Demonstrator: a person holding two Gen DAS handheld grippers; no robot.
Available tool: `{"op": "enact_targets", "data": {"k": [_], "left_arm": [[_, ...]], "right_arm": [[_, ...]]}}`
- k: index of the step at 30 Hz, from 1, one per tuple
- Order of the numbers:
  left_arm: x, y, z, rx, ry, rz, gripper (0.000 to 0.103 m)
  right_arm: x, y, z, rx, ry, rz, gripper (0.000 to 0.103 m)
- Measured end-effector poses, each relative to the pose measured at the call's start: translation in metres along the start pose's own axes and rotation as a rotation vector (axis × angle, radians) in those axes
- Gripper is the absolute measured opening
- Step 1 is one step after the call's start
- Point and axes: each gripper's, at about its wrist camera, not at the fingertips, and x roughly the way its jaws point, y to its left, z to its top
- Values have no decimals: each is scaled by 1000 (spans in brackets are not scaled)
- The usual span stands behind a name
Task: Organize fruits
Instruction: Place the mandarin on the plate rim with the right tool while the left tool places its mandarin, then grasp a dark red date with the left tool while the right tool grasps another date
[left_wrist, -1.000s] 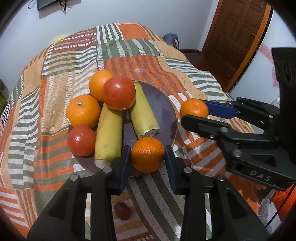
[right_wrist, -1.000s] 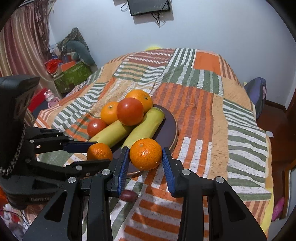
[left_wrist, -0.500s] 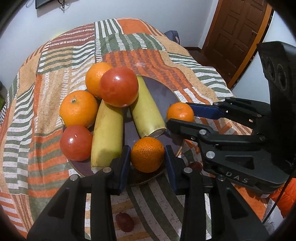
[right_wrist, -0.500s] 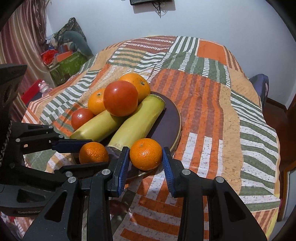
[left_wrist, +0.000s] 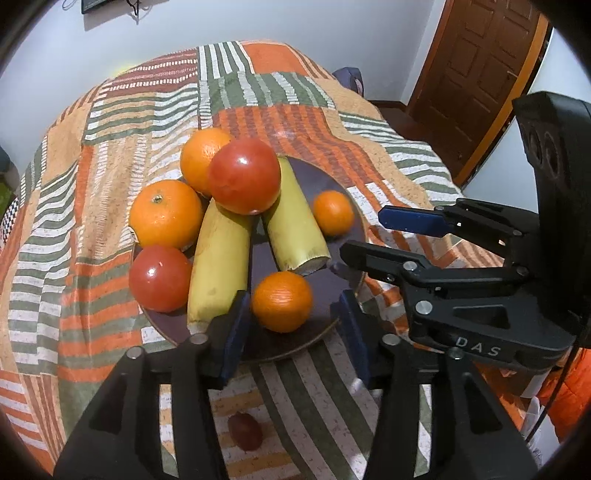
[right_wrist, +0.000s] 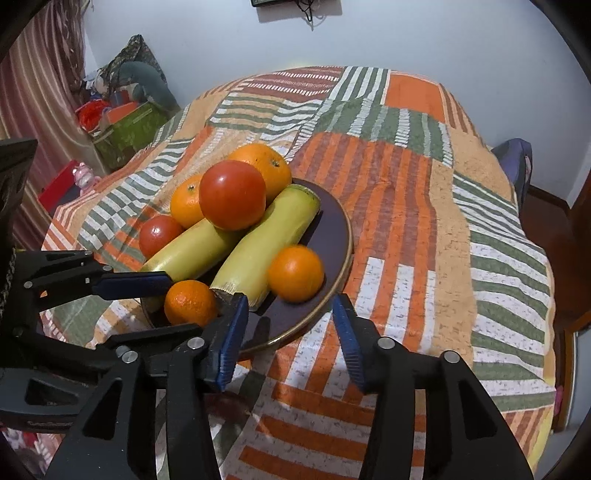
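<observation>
Where its body shows, right gripper (left_wrist: 373, 236) reads "DAS".

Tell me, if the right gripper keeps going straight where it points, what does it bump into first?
Most likely the small orange sitting on the plate. It lies just ahead of the right gripper, whose jaws are open and apart from it. Depth is hard to judge, so the plate's rim could come first.

On your plate (left_wrist: 347, 184): two bananas (left_wrist: 218, 266) side by side at centre, a tomato (left_wrist: 243, 176) atop them, two oranges (left_wrist: 166, 214) and another tomato (left_wrist: 159, 277) to their left, two mandarins (left_wrist: 282, 301) right and front. A grape (left_wrist: 244, 430) lies on the bedspread (left_wrist: 92, 184) before the plate.
</observation>
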Motion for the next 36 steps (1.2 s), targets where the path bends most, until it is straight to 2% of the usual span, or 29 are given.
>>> {"op": "enact_targets", "data": {"k": [12,14,16,19,20,27,29,33,36], "left_arm": [[-55,3,-11,9,-72,49,60],[-61,9,-16,-11,-63,51,67],[-65,16,-22,-29,-50,46,68],[-67,24,-33,-27,-20,67,68],[-68,27,-37,-26,-9,71,68],[-64,38,-61,-37,57,81,68],[-62,41,-65,-50,72,56,68],[-56,39,-72,-48,93,33,60],[-50,33,-73,-30,102,36,59]], "right_arm": [[-41,12,-7,-9,-49,-19,45],[-47,14,-10,-9,-50,-17,45],[-51,15,-13,-11,-48,-15,47],[-58,20,-20,-11,-59,-22,58],[-60,21,-24,-11,-63,-23,59],[-58,27,-41,-15,-38,-9,59],[-54,26,-44,-5,-29,-3,59],[-45,25,-54,23,-3,9,59],[-37,23,-57,35,20,19,59]]}}
